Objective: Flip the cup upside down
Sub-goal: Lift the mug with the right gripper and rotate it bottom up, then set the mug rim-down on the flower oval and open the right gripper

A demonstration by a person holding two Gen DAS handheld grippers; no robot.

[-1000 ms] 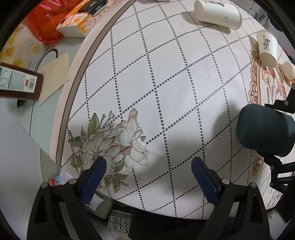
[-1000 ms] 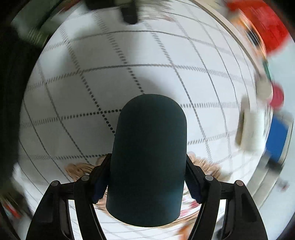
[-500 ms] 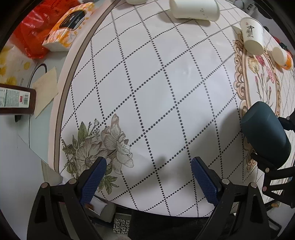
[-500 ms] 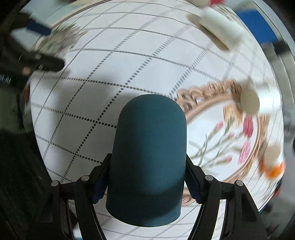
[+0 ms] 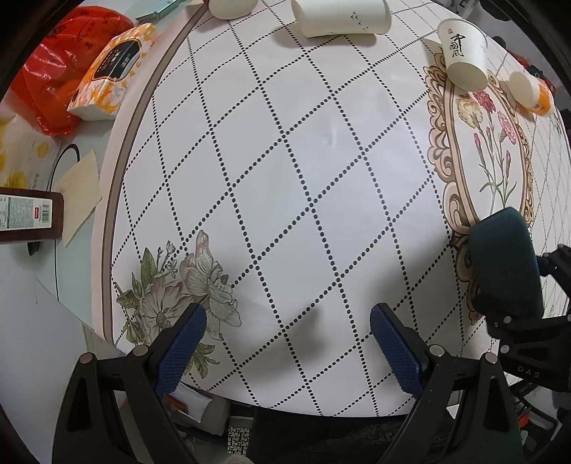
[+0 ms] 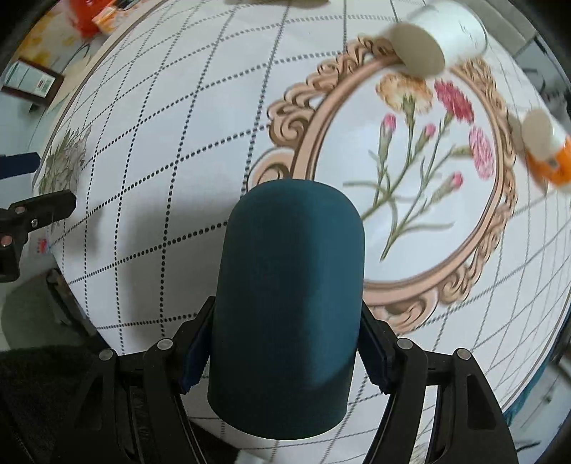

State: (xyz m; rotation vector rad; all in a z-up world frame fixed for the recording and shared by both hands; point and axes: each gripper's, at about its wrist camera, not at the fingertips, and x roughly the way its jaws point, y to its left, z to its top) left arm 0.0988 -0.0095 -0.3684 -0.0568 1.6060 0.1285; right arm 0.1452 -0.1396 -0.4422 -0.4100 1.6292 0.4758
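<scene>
A dark teal cup (image 6: 289,303) is clamped between the fingers of my right gripper (image 6: 285,353), its closed rounded end pointing away from the camera, held above the patterned tablecloth (image 6: 150,117) near the oval flower frame. The same cup (image 5: 505,264) shows at the right edge of the left wrist view, held in the right gripper (image 5: 528,321). My left gripper (image 5: 285,342) is open and empty over the front edge of the table, beside the grey flower print.
Two white paper cups (image 5: 340,16) (image 5: 464,57) lie on their sides at the far part of the table, with a small orange-and-white bottle (image 5: 531,92) to the right. A tissue pack (image 5: 110,73), a red bag (image 5: 57,71) and a brown box (image 5: 28,219) lie off the cloth at left.
My right gripper has swung with the teal cup, from over the plain grid area to beside the oval flower frame. The left gripper has pulled back and stays open.
</scene>
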